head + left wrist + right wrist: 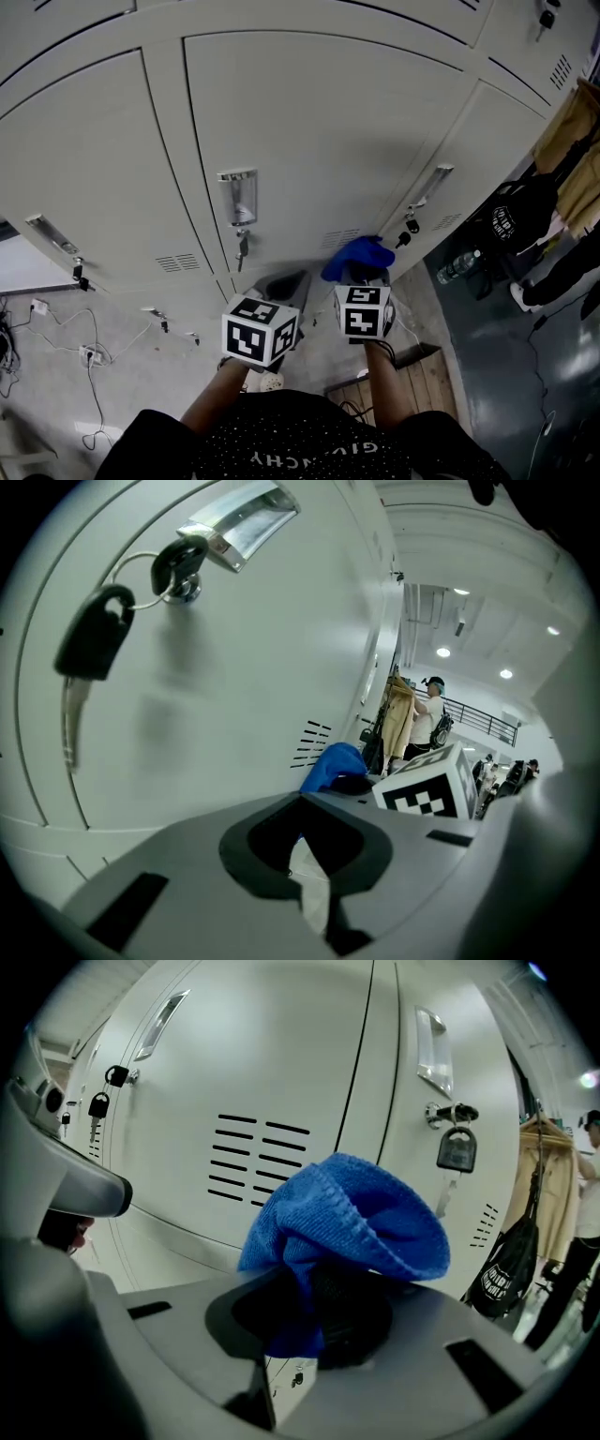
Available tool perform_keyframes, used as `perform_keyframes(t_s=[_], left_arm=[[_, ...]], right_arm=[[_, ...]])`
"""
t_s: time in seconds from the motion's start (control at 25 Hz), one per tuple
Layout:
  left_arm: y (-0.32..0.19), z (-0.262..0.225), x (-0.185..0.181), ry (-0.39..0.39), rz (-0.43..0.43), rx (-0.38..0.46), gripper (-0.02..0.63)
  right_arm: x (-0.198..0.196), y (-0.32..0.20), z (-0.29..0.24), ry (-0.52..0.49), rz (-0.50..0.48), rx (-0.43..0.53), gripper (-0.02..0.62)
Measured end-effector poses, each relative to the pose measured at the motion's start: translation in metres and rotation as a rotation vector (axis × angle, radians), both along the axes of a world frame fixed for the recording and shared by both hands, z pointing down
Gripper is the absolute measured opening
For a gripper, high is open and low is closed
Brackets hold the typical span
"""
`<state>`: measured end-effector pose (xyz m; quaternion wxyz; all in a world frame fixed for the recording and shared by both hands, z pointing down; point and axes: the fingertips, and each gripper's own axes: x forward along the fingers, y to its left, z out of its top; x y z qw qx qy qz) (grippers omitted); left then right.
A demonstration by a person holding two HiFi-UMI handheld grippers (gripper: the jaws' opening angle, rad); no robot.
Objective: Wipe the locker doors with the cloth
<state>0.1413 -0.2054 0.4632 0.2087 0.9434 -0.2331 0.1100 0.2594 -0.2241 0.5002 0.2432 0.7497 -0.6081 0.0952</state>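
My right gripper [364, 274] is shut on a bunched blue cloth [358, 255], held up near the lower right corner of the middle grey locker door [319, 141], beside its vent slots [339, 237]. In the right gripper view the cloth [356, 1232] bulges out of the right gripper [314, 1307] in front of the vents [253, 1157]; whether it touches the door is unclear. My left gripper [281, 289] is shut and empty, just left of the cloth and below the door's handle [237, 197] and hanging key [242, 248]. The left gripper [300, 846] looks along the door past the key [89, 658].
More locker doors stand on both sides, each with a handle [431, 183] and a key or padlock [457, 1150]. Hanging coats [572, 141] and dark bags [511, 220] crowd the right. A water bottle [457, 267], a wooden pallet [412, 370] and cables [66, 347] lie on the floor.
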Motion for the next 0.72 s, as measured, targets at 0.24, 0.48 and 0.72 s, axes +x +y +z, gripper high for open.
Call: perform_keyframes(t_s=[0.24, 0.48, 0.72], left_arm=[[0.005, 0.005, -0.006, -0.010, -0.042, 0.015, 0.011], [0.025, -0.021, -0.013, 0.106, -0.101, 0.039, 0.011], [0.067, -0.054, -0.031, 0.127, -0.234, 0.153, 0.011]], right_arm=[[-0.001, 0.000, 0.001, -0.050, -0.057, 0.004, 0.064], [-0.025, 0.030, -0.028, -0.268, -0.178, 0.143, 0.064], [-0.048, 0.106, -0.093, -0.425, -0.320, 0.405, 0.064]])
